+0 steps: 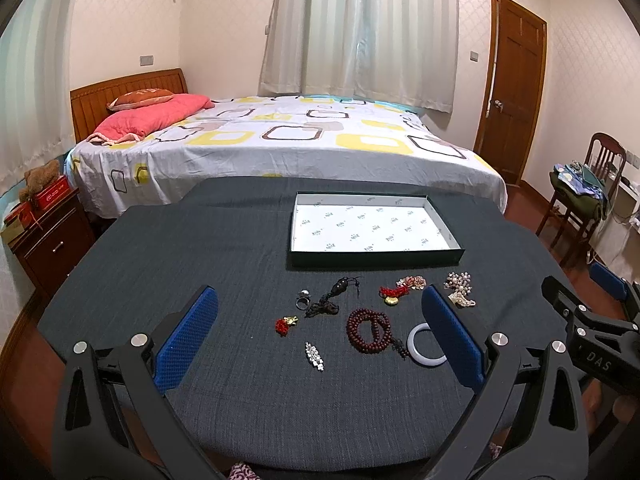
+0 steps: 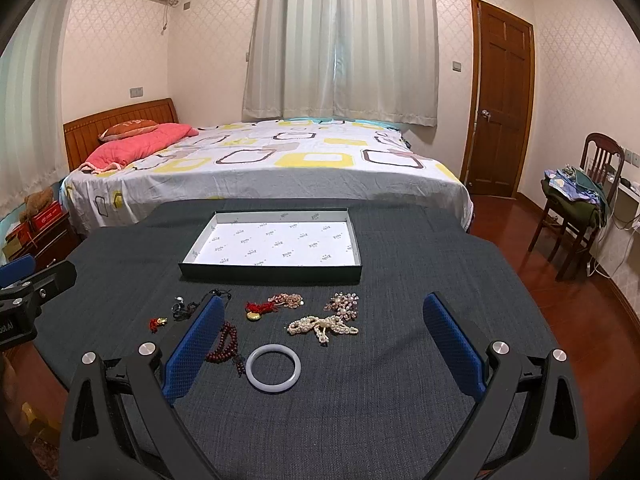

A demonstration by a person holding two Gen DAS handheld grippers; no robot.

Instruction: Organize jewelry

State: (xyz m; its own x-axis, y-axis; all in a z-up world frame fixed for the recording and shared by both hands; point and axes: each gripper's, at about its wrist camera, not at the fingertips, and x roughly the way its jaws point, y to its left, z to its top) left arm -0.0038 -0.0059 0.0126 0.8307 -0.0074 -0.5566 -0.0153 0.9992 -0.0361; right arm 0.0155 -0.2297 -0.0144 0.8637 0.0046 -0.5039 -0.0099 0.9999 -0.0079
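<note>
Both tongs gape wide; bangle [image 2: 273,368] lies between right tongs [image 2: 324,344]; left tongs [image 1: 320,340] empty.

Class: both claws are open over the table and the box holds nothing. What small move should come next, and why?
Probably lower the right claw onto the pale bangle: it lies nearest between that claw's open fingers, apart from the pearl strand, and the box sits empty just beyond.

tablecloth [image 2: 400,264]: matt woven cloth | bangle [image 2: 273,368]: glossy smooth | box [image 2: 272,272]: paper-lined
</note>
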